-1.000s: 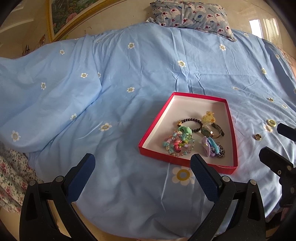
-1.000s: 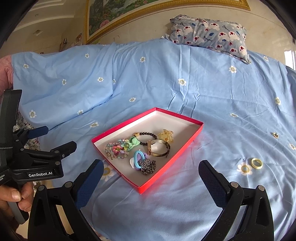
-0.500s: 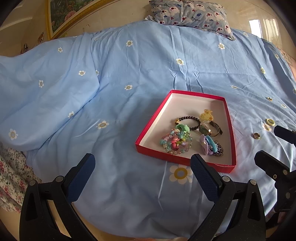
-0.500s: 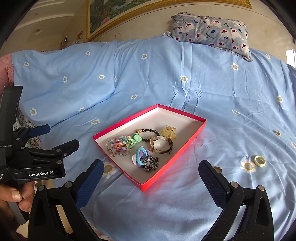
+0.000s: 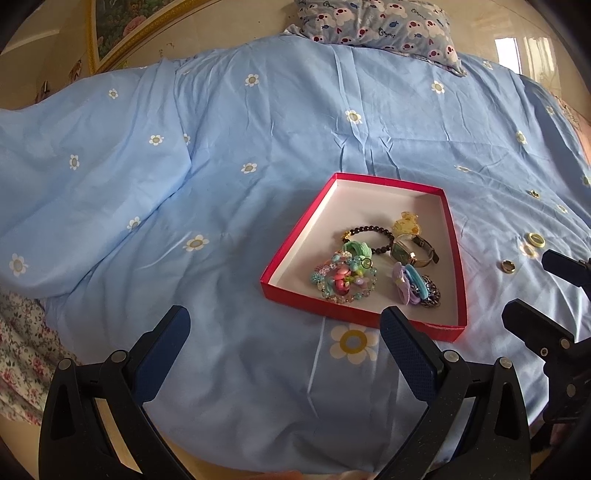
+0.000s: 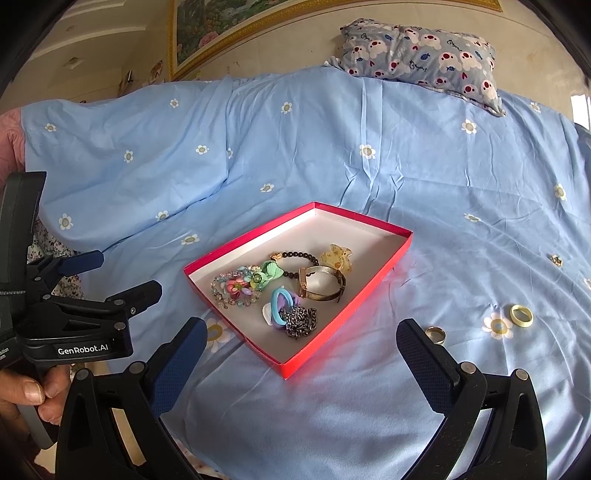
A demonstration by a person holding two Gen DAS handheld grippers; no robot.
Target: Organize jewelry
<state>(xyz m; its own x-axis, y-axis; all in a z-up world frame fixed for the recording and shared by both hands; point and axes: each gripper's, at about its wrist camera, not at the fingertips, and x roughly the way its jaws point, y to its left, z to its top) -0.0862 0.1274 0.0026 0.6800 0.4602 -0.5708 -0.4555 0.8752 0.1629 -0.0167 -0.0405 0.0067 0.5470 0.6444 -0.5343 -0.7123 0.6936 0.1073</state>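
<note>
left tongs (image 5: 284,328) open, empty | red tray (image 5: 295,236) holds jewelry | two rings (image 5: 508,266) outside

We see a bed (image 6: 332,155) under a pale blue cover (image 5: 258,147) printed with small white daisies. At its head lies a grey pillow (image 6: 421,44) patterned with cartoon animals. Behind the pillow rises a beige wall (image 6: 110,44) carrying a gold-framed painting (image 6: 229,22). Right of the pillow, a bright window (image 5: 508,51) glows. A floral sheet (image 5: 18,350) shows beneath the cover's left edge.
</note>
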